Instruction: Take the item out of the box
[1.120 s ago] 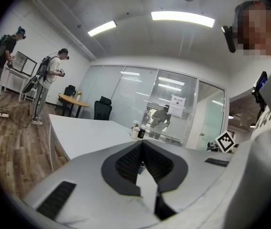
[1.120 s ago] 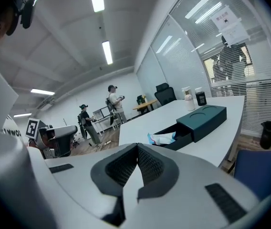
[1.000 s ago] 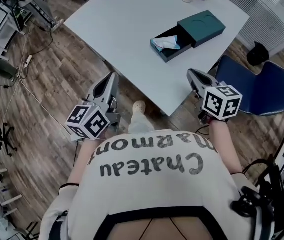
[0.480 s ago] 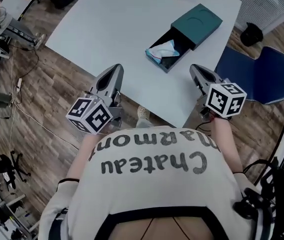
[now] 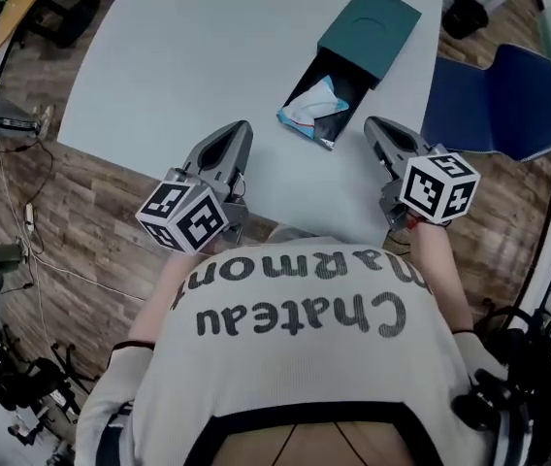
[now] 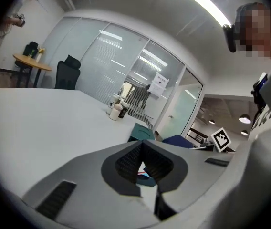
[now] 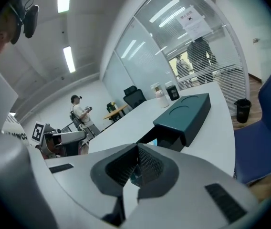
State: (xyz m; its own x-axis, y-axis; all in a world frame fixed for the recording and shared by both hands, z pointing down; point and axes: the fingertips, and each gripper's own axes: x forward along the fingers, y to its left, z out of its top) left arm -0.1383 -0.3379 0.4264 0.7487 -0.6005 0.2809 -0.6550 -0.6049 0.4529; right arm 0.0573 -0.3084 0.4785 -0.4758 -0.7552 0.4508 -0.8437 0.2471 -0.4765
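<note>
Teal box (image 5: 371, 29) stood open on white table (image 5: 178, 56), pale blue item (image 5: 311, 105) in its tray, left gripper (image 5: 239, 130) and right gripper (image 5: 373, 125) both pressed together, empty, just short of box.

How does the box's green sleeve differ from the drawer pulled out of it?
The sleeve is closed on top, with a round imprint; the drawer is open-topped and holds a light blue item. The sleeve lies farther from the person; the drawer juts toward them. Both rest on the white table.
</note>
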